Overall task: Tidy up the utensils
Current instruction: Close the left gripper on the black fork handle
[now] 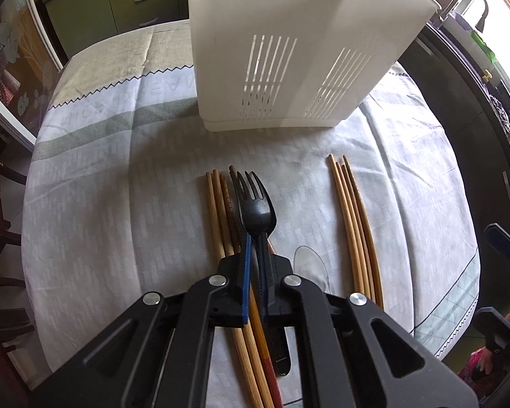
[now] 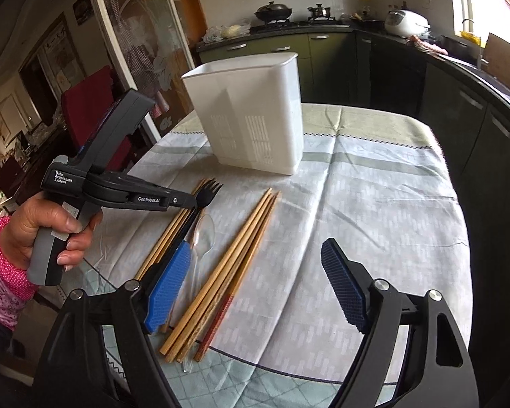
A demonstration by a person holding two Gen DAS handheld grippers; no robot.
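My left gripper (image 1: 255, 238) is shut on a black plastic fork (image 1: 255, 200), tines pointing toward the white slotted utensil holder (image 1: 289, 51). In the right wrist view the left gripper (image 2: 192, 200) holds the fork (image 2: 209, 192) just above the cloth. Under it lie several bamboo chopsticks (image 1: 221, 217). A second bundle of chopsticks (image 1: 353, 224) lies to the right, also in the right wrist view (image 2: 231, 268). A clear plastic spoon (image 2: 204, 234) lies between the bundles. My right gripper (image 2: 255, 289) is open and empty above the near chopsticks.
The white holder (image 2: 251, 115) stands upright on the cloth-covered table (image 2: 374, 204), beyond the utensils. A red chair (image 2: 88, 102) is at the table's left side. Dark kitchen counters (image 2: 476, 102) run behind and to the right.
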